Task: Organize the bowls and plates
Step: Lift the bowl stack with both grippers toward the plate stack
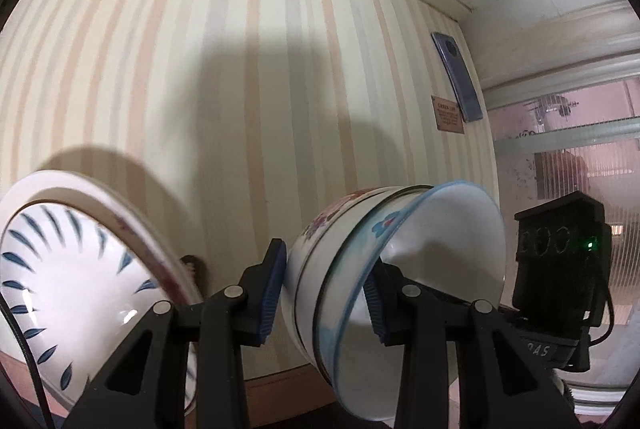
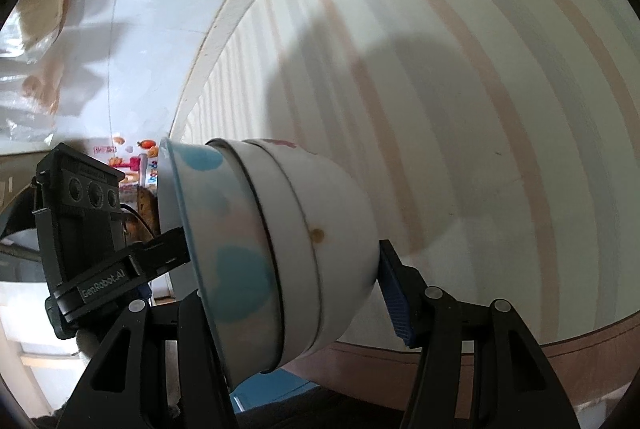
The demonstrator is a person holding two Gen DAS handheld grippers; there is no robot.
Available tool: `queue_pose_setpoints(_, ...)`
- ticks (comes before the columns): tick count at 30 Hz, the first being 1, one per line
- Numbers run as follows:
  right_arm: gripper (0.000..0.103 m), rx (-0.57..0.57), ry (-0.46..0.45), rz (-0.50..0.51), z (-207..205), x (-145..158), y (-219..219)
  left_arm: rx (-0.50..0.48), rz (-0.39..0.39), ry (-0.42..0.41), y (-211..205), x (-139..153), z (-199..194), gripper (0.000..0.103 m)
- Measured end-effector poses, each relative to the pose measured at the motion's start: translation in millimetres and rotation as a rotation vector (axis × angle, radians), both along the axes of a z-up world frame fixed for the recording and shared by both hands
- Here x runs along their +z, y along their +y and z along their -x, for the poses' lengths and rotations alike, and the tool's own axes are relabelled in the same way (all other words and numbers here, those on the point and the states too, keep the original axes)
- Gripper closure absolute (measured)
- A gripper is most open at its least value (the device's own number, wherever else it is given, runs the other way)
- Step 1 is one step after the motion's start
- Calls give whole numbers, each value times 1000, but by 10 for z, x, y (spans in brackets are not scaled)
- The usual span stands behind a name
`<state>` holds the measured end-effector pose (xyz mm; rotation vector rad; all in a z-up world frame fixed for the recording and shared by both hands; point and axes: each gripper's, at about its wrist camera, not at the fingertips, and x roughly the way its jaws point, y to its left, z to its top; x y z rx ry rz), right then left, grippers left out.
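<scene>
Risk: you are holding the nested bowls (image 1: pixel 360 269) tipped on their side in the air, so the inner bowl could slide out of the outer one if you are tilting further.
Cause: both claws are sharing one stack; uneven pulling would twist it loose.
Left claw (image 1: pixel 324 293): it is gripping the stack across its walls, one pad (image 1: pixel 272 289) outside, the other inside the blue-rimmed bowl.
Right claw (image 2: pixel 288 289): it is standing wide around the stack (image 2: pixel 272 249); the far pad (image 2: pixel 394 297) is touching the base, but the near pad is hidden, so I cannot tell whether it is clamping.
Plates (image 1: pixel 80 269): they are leaning at the left, apart from the bowls.
</scene>
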<state>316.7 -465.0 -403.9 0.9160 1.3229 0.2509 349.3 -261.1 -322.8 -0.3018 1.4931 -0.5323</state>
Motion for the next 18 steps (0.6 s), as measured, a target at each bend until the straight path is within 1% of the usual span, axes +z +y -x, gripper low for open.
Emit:
queue_pose_setpoints(7, 44, 89, -9, -4, -153, 197, 410, 84, -3, -20, 430, 180, 41, 70)
queue_pose_setpoints(11, 44, 145, -11, -19, -264, 255, 681, 149, -9, -24, 754, 243, 83, 70)
queue_pose_setpoints(18, 44, 285, -8, -51, -520, 259, 1265, 285, -34, -25, 1381, 268, 204, 70)
